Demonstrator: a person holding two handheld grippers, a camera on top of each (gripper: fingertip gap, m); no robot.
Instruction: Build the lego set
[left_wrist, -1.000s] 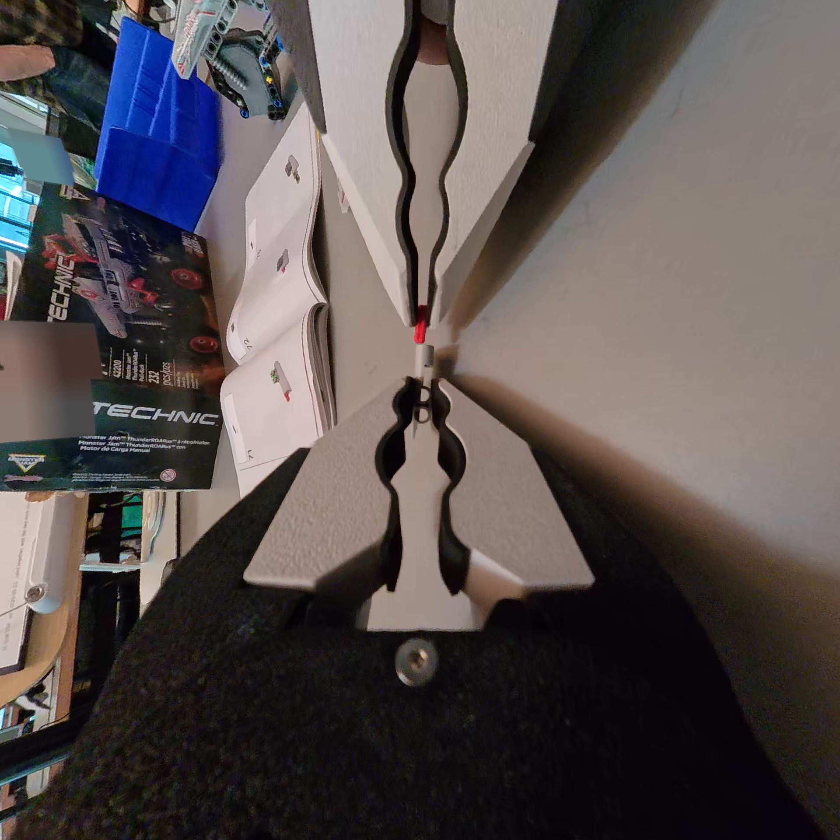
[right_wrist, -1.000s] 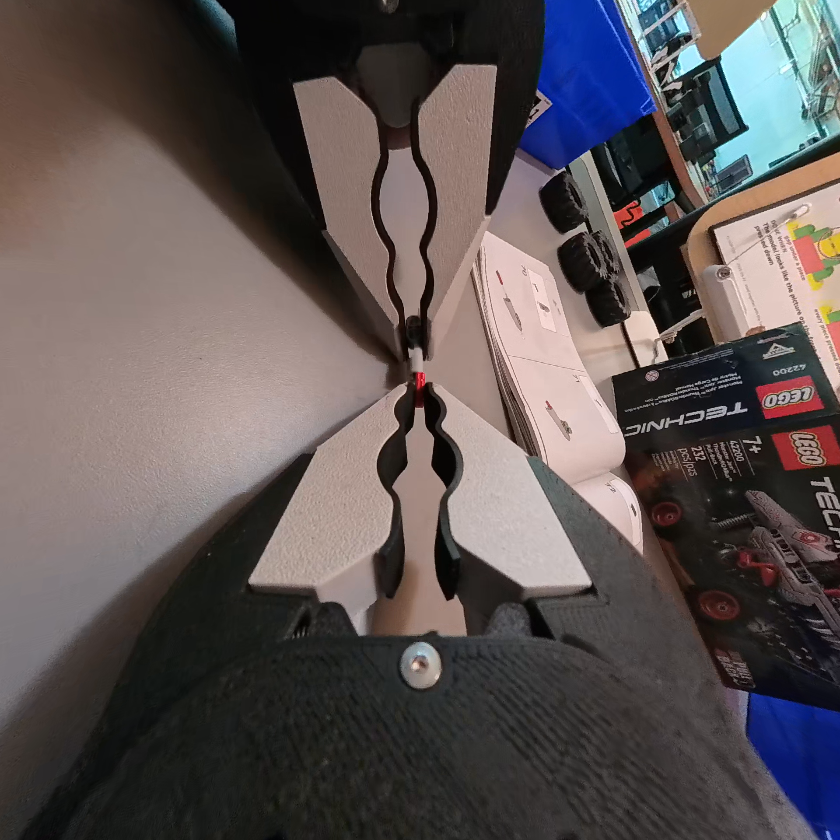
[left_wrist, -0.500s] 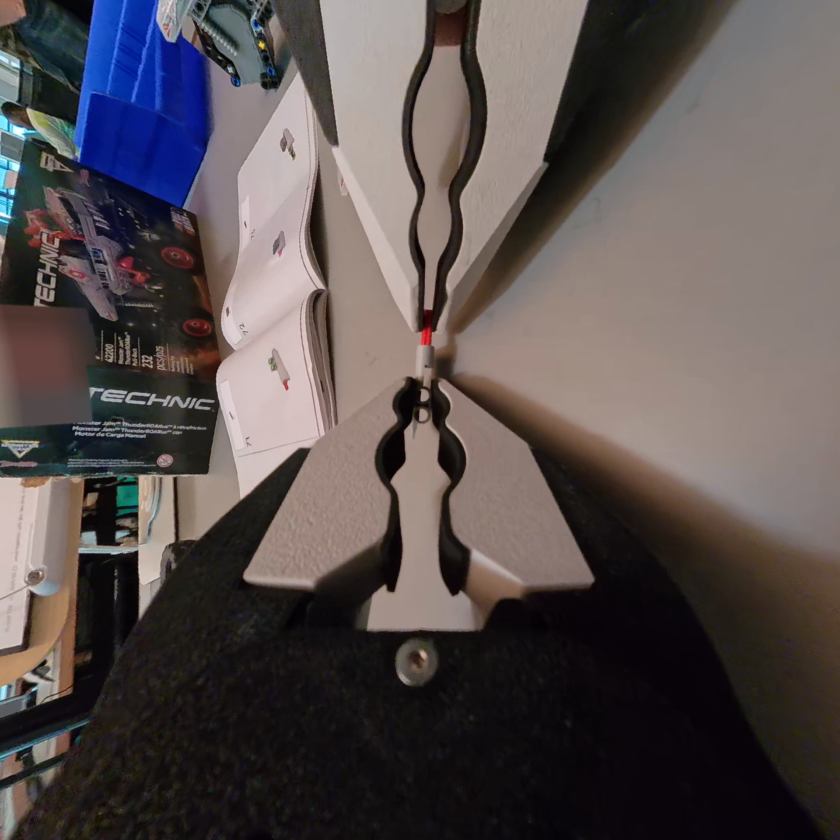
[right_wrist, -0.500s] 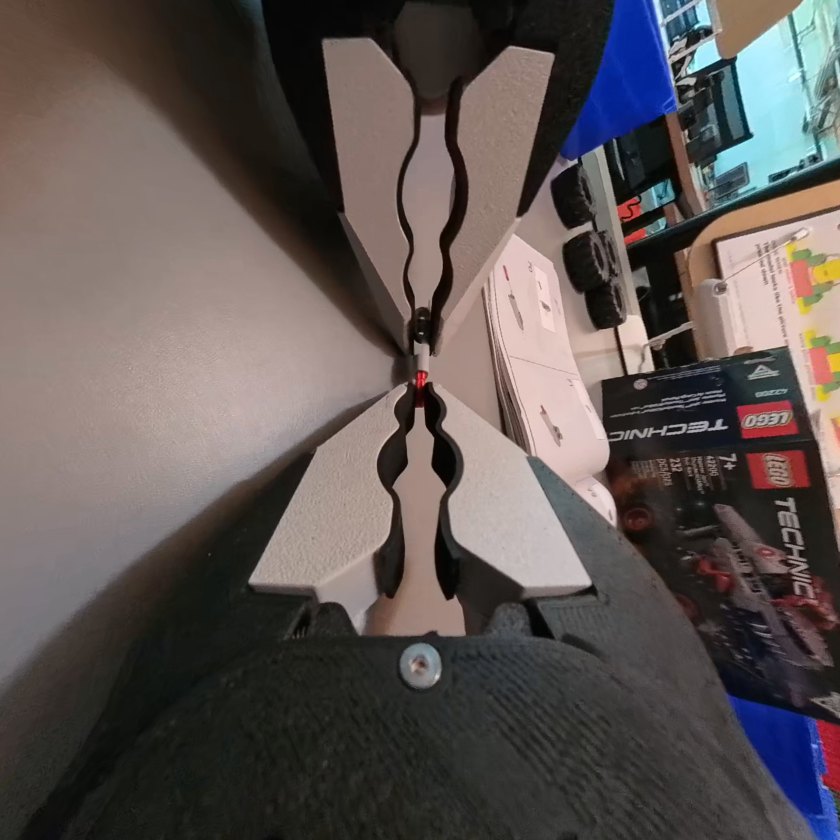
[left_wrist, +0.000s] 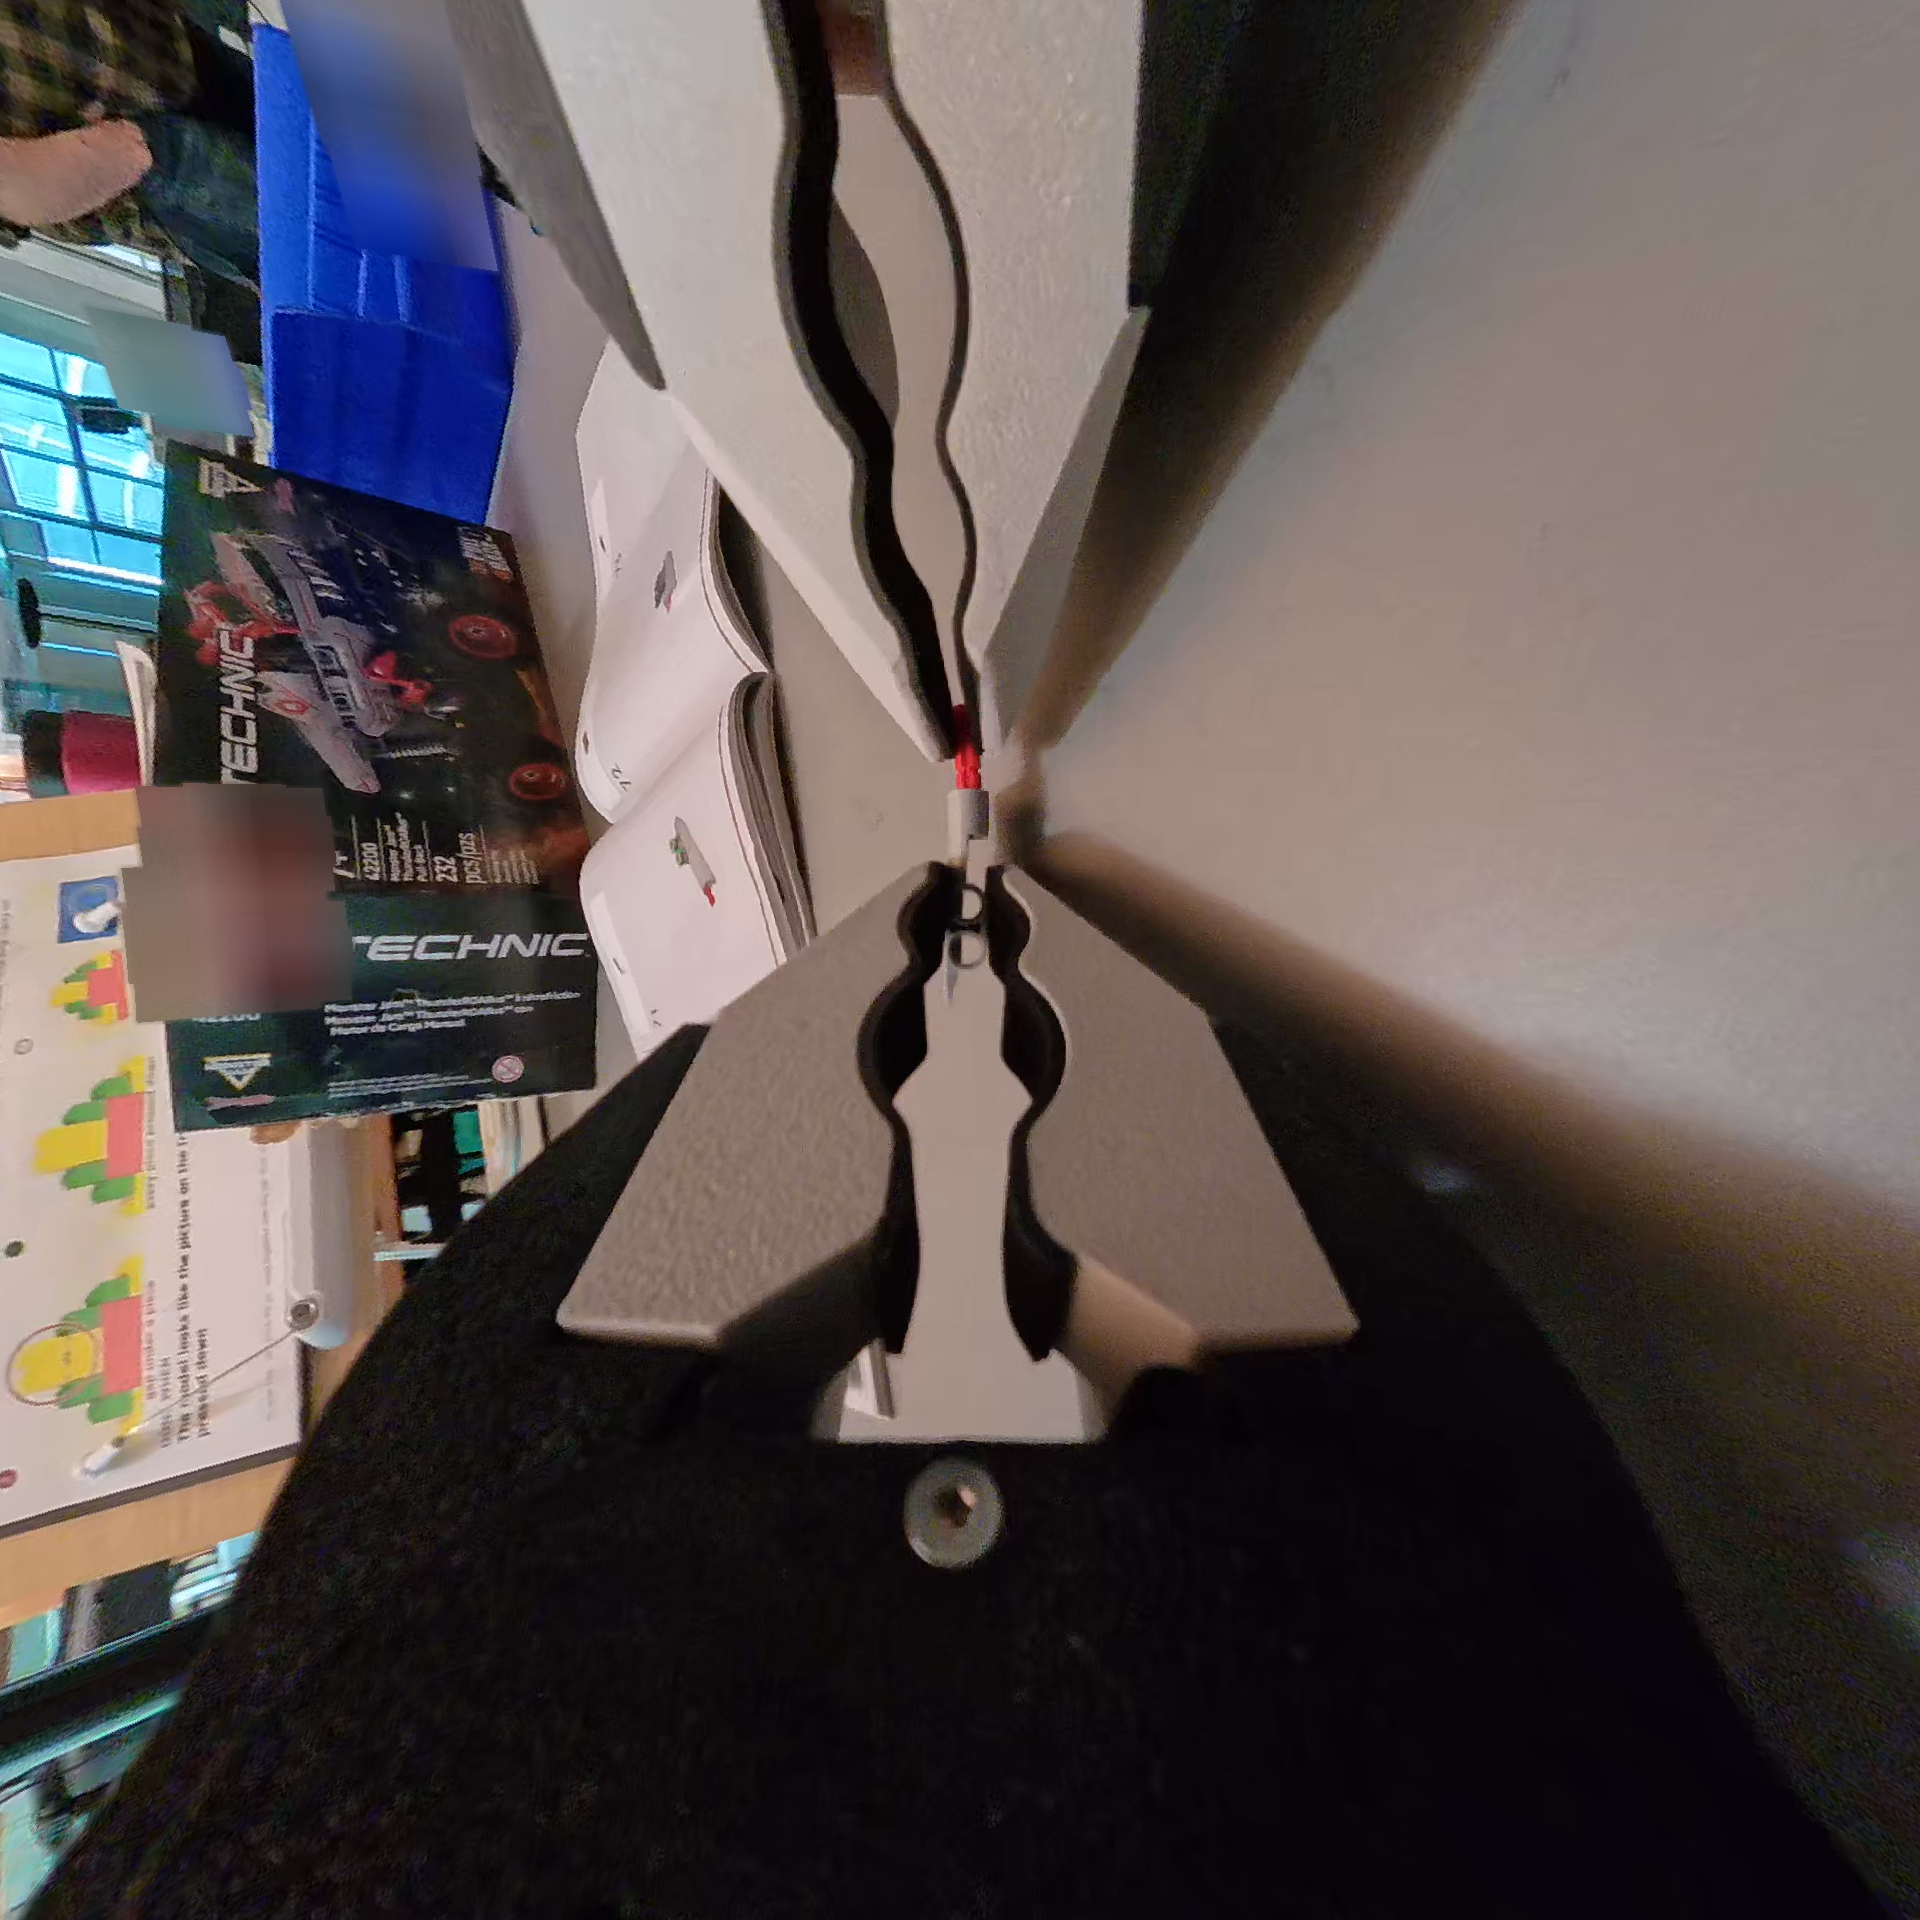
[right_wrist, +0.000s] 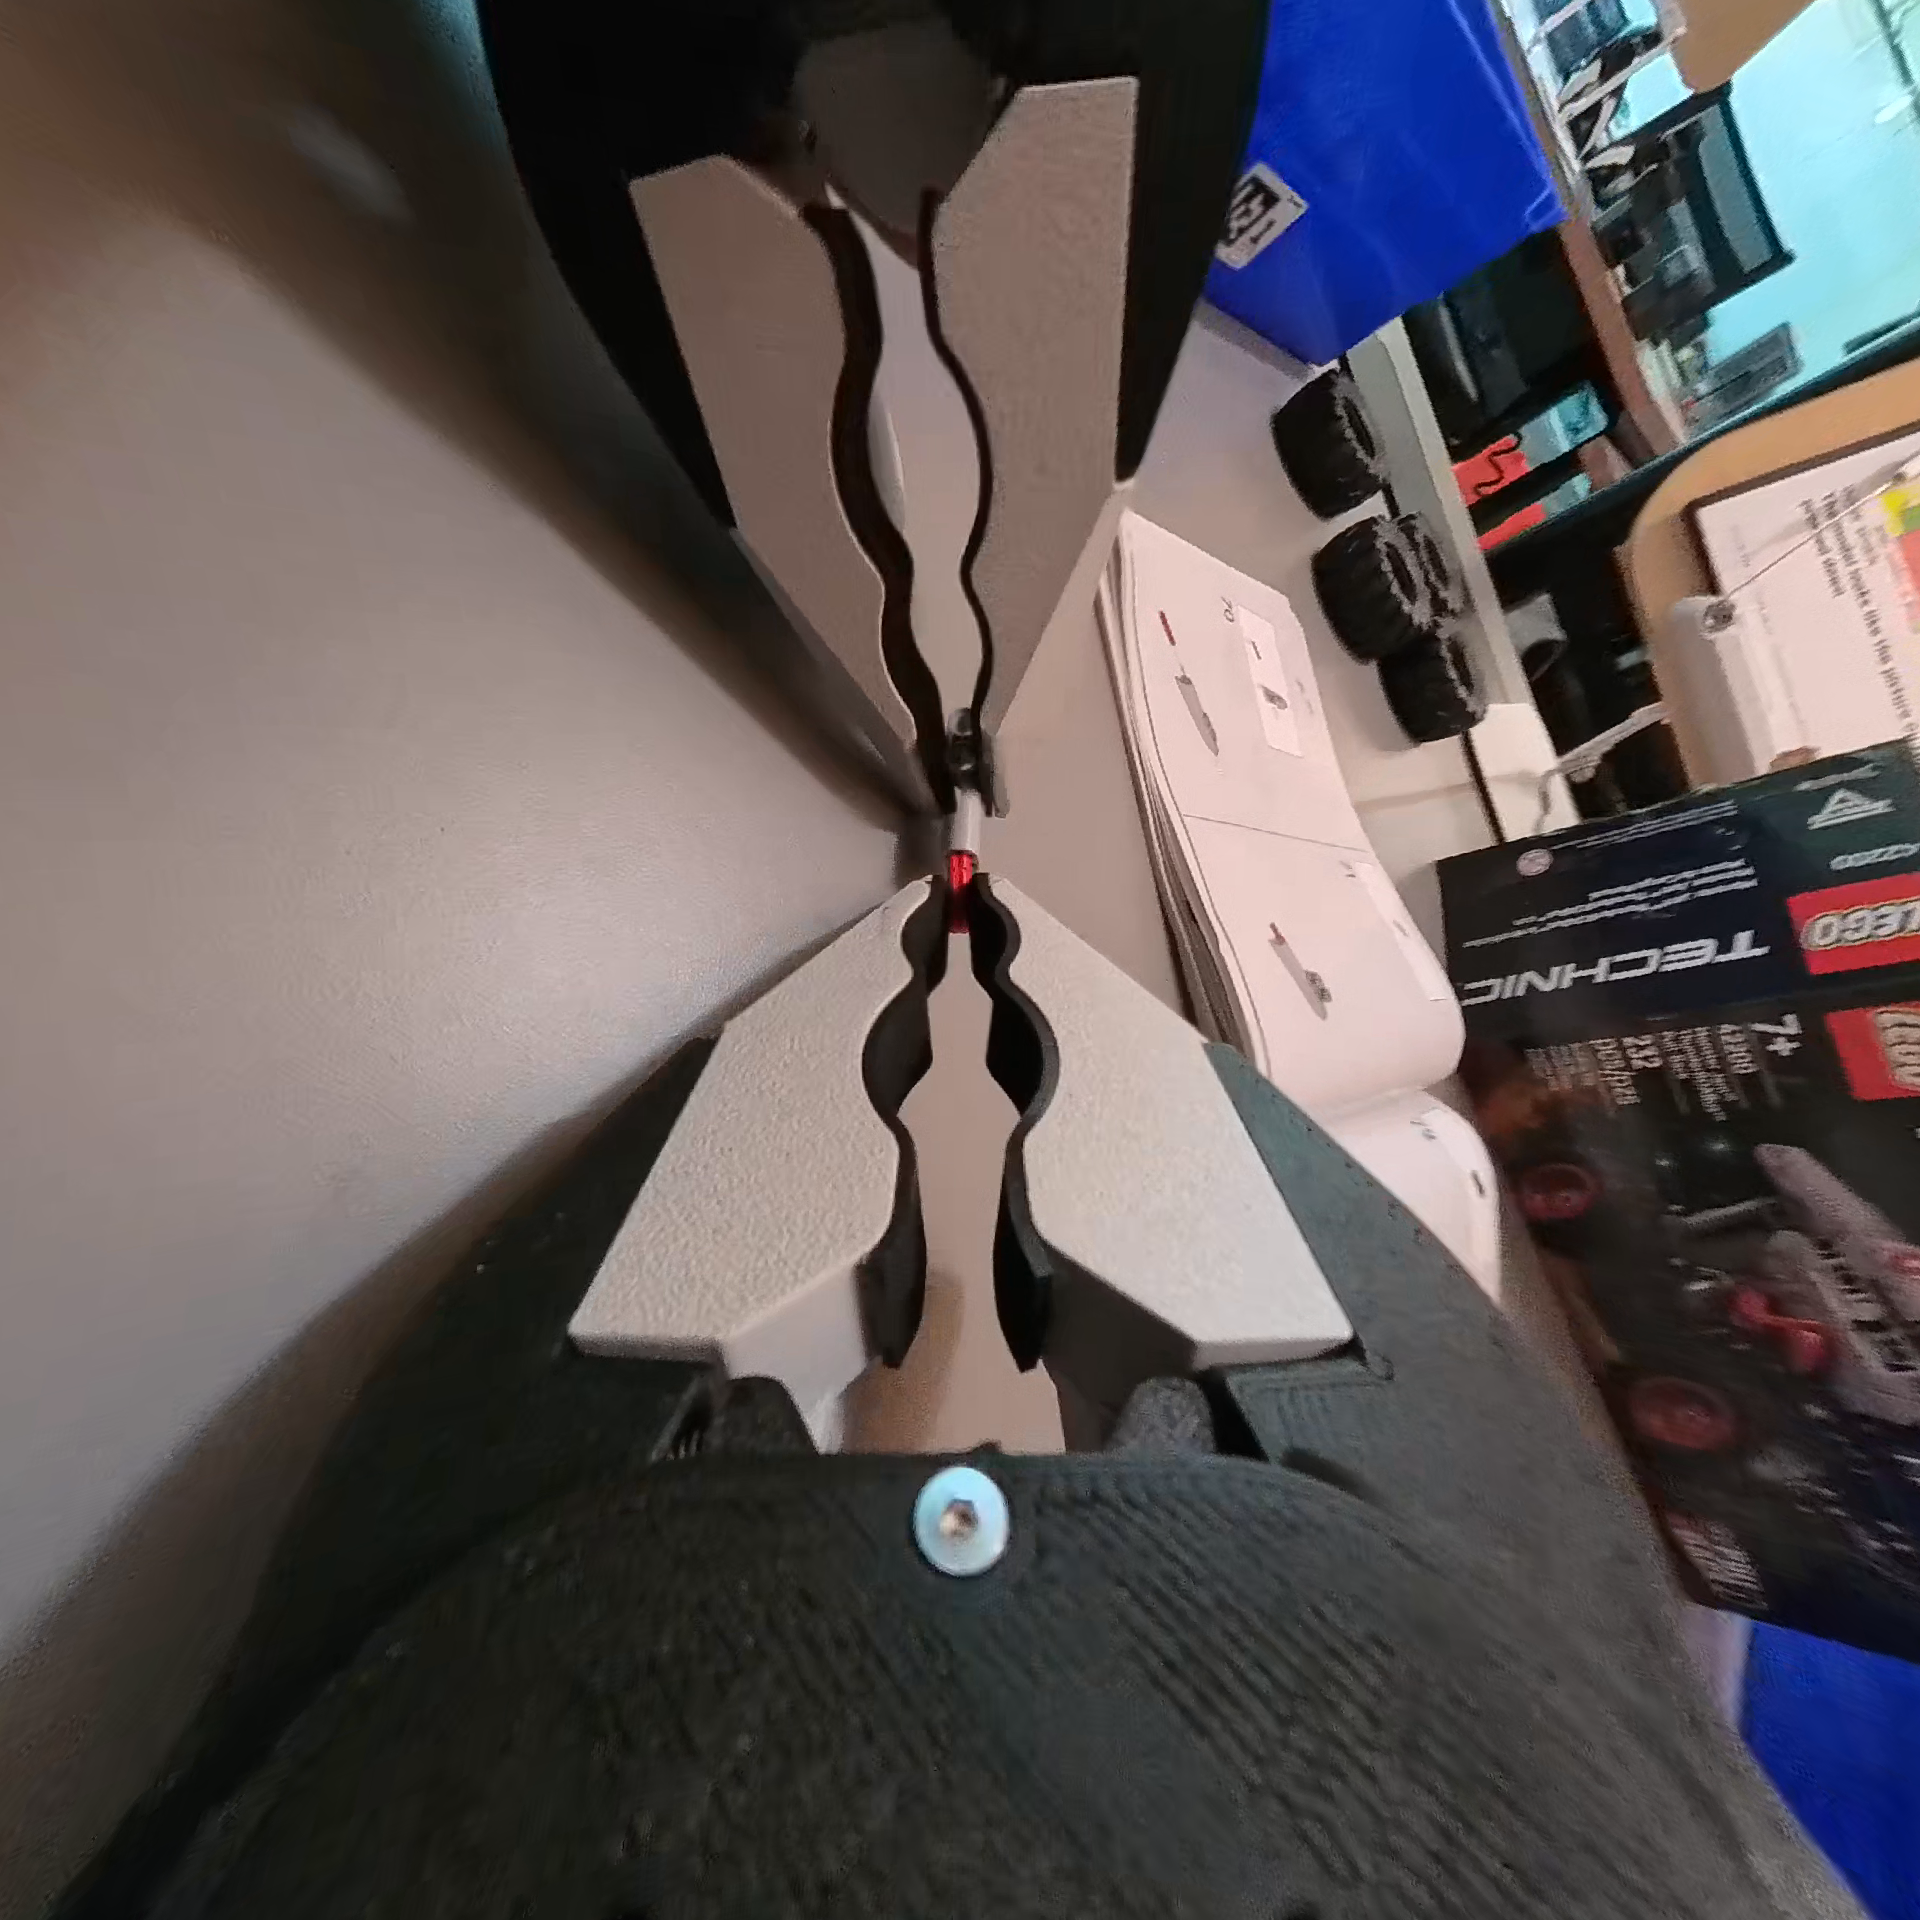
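The two grippers meet tip to tip above the grey table (left_wrist: 1507, 582), each clamped on one end of the same tiny assembly: the left gripper (left_wrist: 971, 904) is closed on a small black connector with ring-shaped holes (left_wrist: 968, 920), the right gripper (right_wrist: 958, 914) is closed on a thin red axle (right_wrist: 957, 891), and a short light-grey sleeve (left_wrist: 971, 814) sits on the axle in the gap between the two sets of tips. These parts look light, hard and smooth, so I judge they will slip or twist out of the rubber pads if the squeeze slackens, and a thin axle like this could bend or pop sideways under an off-line push; the safest hold is what is seen here, right at the fingertips, with force kept along the axle's length. In the left wrist view the red end (left_wrist: 966, 764) shows just past the opposite tips, with the grey sleeve touching it and the black piece below. The rest of the set lies well apart: an open instruction booklet (right_wrist: 1278, 831) on the table, the dark set box (right_wrist: 1714, 1091) propped beside it, three knobbly black tyres (right_wrist: 1382, 582) beyond the booklet, and a blue bin (left_wrist: 384, 312) at the far edge
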